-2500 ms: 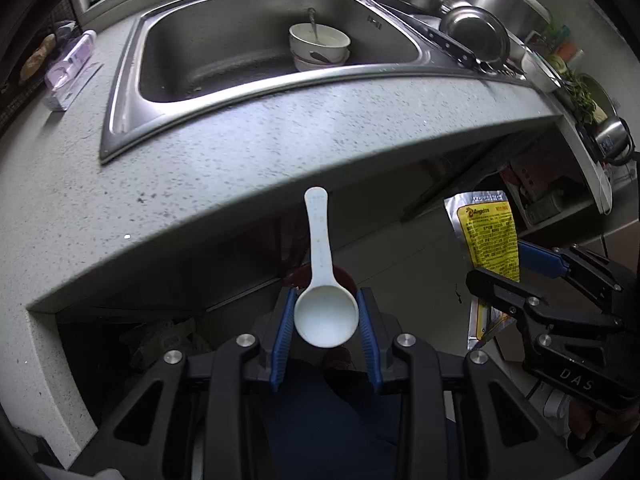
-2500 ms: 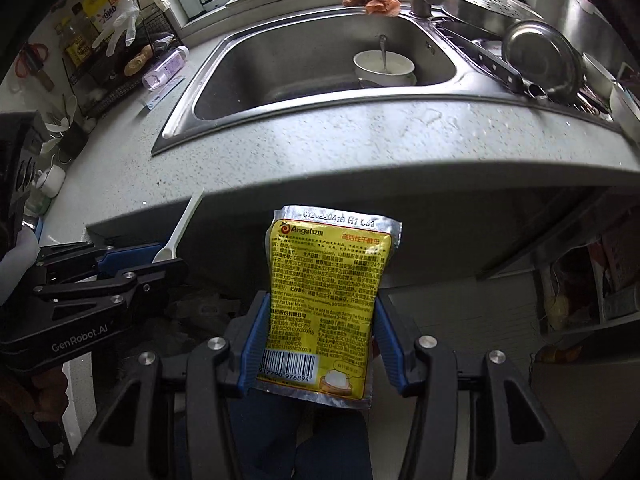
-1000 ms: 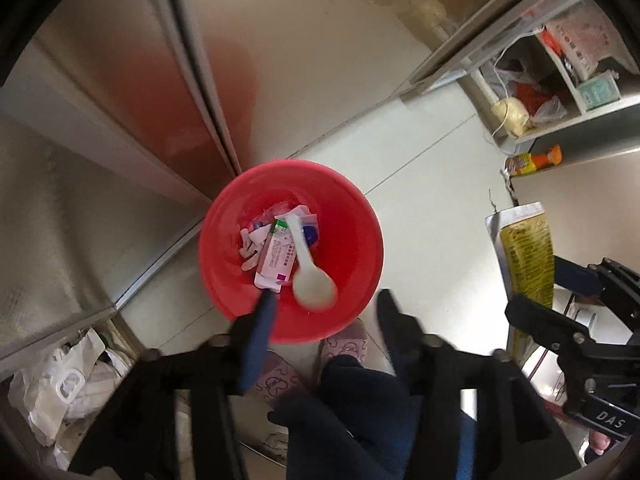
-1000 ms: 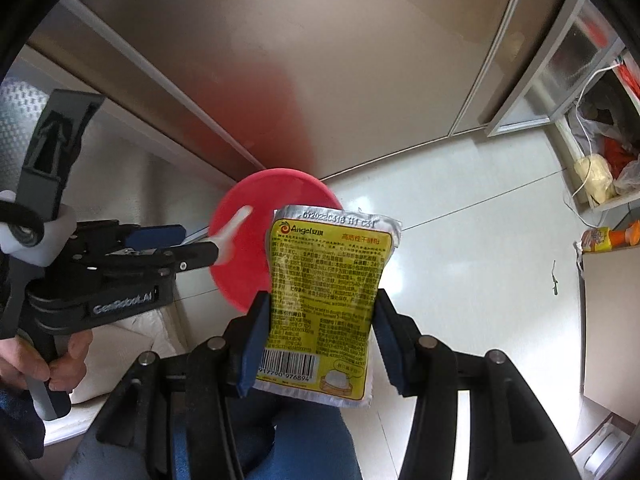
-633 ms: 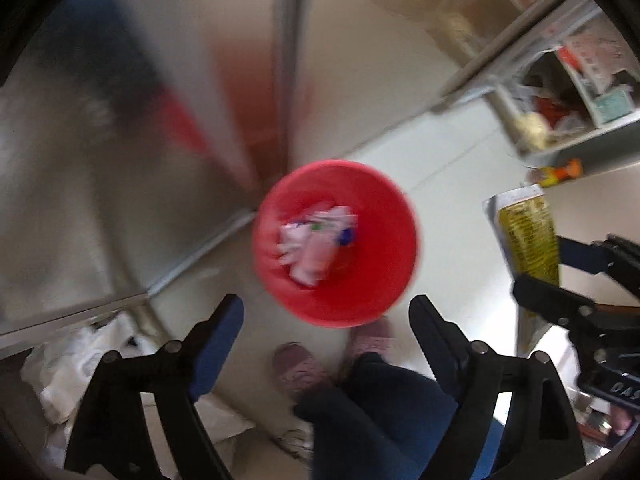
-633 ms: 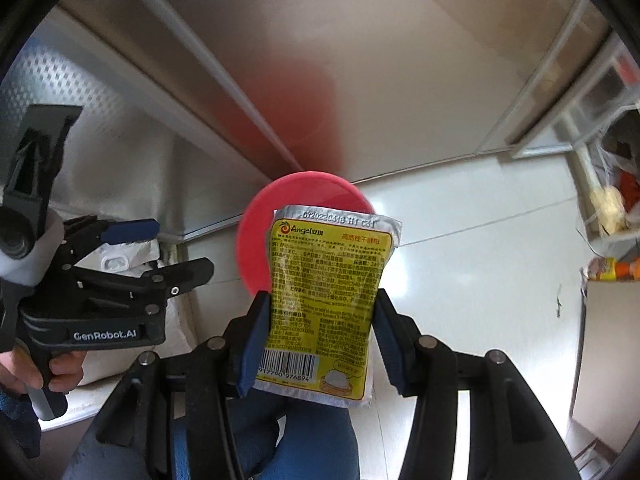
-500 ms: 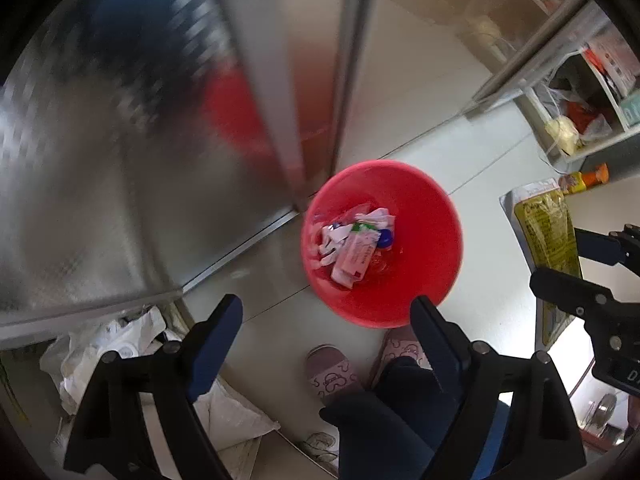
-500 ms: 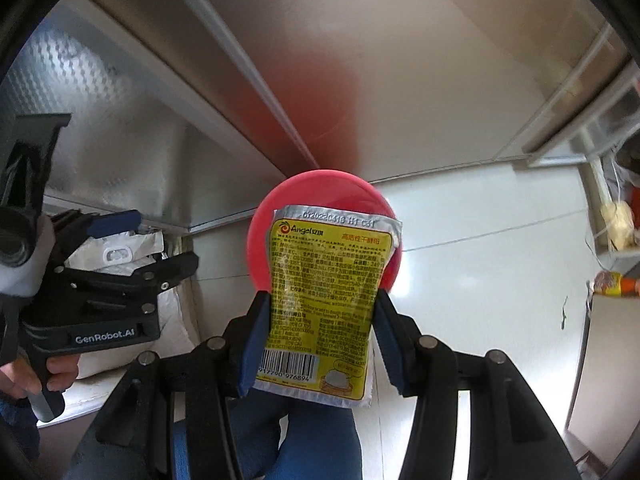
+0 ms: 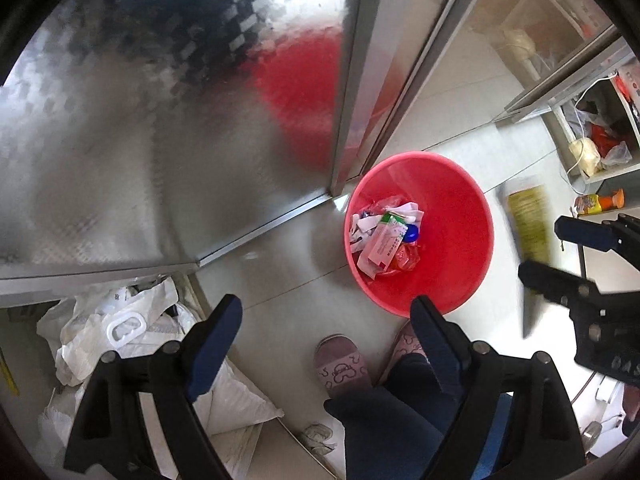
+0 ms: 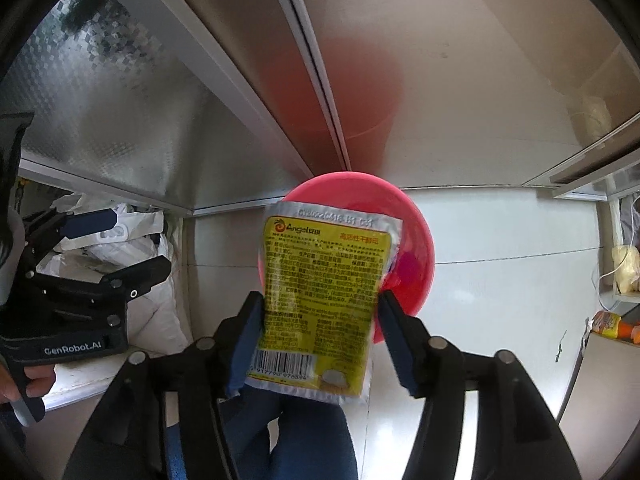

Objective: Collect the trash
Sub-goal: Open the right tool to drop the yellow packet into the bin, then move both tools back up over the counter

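Already the left tool gapes empty beside the red bin, where scraps lie; the right tool, jaws just widening, lets the yellow packet slip above it, not yet in.

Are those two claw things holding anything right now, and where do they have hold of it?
The left gripper is open and empty. The right gripper has just been opening: the yellow packet sits between its jaws by its lower side edges, tilting as it comes loose.

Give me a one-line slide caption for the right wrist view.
Right tongs, just opening, release a yellow yeast packet above the red trash bin.
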`<state>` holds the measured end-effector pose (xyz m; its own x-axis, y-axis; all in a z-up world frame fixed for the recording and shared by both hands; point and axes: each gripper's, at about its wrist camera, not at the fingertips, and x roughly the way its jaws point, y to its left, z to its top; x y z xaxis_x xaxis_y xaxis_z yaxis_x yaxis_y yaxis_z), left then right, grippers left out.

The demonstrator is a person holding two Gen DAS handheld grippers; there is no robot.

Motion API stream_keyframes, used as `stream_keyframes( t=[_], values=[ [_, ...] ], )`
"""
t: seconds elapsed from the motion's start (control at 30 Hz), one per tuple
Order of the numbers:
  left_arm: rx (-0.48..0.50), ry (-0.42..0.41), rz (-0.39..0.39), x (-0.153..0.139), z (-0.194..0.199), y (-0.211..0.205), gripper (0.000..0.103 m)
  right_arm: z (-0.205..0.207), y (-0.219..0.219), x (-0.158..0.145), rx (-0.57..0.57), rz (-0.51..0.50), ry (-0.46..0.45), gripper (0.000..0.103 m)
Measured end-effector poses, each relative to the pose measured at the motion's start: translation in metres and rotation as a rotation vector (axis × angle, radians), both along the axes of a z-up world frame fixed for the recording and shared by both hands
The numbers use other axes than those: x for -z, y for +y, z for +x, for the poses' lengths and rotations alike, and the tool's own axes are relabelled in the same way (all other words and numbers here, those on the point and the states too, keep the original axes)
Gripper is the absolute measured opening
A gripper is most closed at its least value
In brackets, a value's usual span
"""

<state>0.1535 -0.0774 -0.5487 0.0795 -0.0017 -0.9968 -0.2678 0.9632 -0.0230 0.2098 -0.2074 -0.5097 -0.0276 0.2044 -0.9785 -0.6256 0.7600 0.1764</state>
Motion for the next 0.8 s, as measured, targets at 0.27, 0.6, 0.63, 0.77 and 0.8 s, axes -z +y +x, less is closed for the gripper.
stream_keyframes(
  t=[0.27,0.6,0.63,0.77,0.8],
  values=[
    [-0.028,0.004,0.011,-0.054,-0.015,-0.005,0.085,-0.010,-0.005,-0.049,0.001,-0.049,-0.071,0.076],
    [-0.074,-0.055,0.006,-0.206,-0.037,-0.004,0.085,-0.028,-0.015,-0.175,-0.029,-0.018,-0.070,0.082],
    [-0.086,-0.066,0.003,-0.225,-0.040,0.000,0.085,-0.029,-0.015,-0.192,-0.040,-0.010,-0.074,0.082],
    [-0.117,-0.130,0.025,-0.295,-0.050,0.018,0.085,-0.035,0.005,-0.258,-0.082,0.040,-0.149,0.082],
    [-0.120,-0.158,0.050,-0.318,-0.051,0.025,0.085,-0.035,0.011,-0.277,-0.089,0.060,-0.165,0.082]
  ],
)
